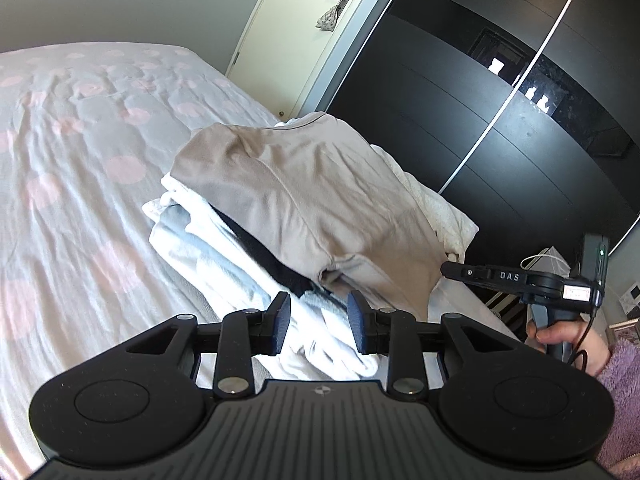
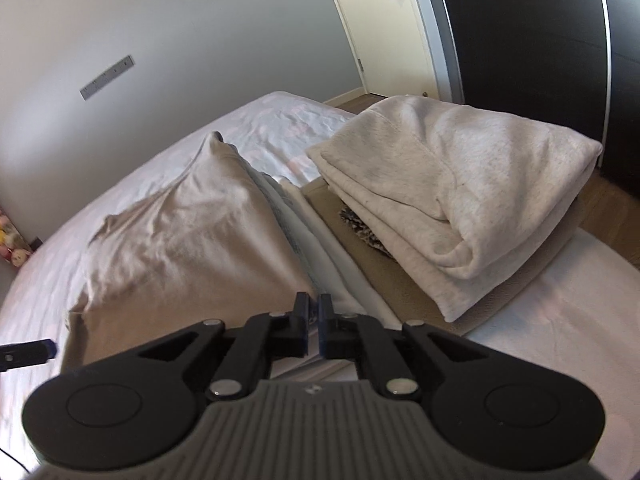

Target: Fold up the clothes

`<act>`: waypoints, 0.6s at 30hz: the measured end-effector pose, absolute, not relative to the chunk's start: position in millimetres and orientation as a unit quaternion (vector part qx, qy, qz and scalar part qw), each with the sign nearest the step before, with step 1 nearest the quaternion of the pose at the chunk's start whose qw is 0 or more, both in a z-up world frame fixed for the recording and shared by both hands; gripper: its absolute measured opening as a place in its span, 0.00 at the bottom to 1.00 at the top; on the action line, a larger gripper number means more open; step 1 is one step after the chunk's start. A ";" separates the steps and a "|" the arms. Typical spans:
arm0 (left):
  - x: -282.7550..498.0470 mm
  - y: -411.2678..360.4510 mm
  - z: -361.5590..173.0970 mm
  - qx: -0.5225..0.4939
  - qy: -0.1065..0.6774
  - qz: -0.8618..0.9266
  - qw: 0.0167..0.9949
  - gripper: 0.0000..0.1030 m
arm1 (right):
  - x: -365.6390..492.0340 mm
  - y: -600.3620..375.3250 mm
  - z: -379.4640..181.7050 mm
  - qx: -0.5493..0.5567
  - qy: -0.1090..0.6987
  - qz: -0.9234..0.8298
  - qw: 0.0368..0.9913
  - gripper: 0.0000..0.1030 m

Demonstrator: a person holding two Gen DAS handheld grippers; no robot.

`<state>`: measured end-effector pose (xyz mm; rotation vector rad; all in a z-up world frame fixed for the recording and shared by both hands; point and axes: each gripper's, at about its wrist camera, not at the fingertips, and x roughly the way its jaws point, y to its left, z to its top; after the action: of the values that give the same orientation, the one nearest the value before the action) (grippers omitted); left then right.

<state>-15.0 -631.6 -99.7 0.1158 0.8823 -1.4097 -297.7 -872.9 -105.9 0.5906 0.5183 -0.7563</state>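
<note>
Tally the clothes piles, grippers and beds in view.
Piles: 2, one topped by a beige shirt, one by a cream sweatshirt
Grippers: 2, left gripper, right gripper
Bed: 1
Total: 5

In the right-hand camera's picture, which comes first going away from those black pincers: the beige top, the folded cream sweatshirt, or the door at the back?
From the right gripper:
1. Beige top, just ahead, to the left.
2. Folded cream sweatshirt, farther off, to the right, on a pile.
3. Door, far back, beyond the bed.
</note>
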 end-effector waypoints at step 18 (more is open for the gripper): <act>-59.4 -568.7 -34.9 0.101 0.292 -0.612 0.728 0.45 | -304.4 -745.2 -38.3 0.191 0.242 -0.367 0.878 0.38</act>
<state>-59.4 -568.7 -34.9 0.2235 0.6429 -1.3492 -304.4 -745.2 -38.3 0.3992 0.5038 -0.7650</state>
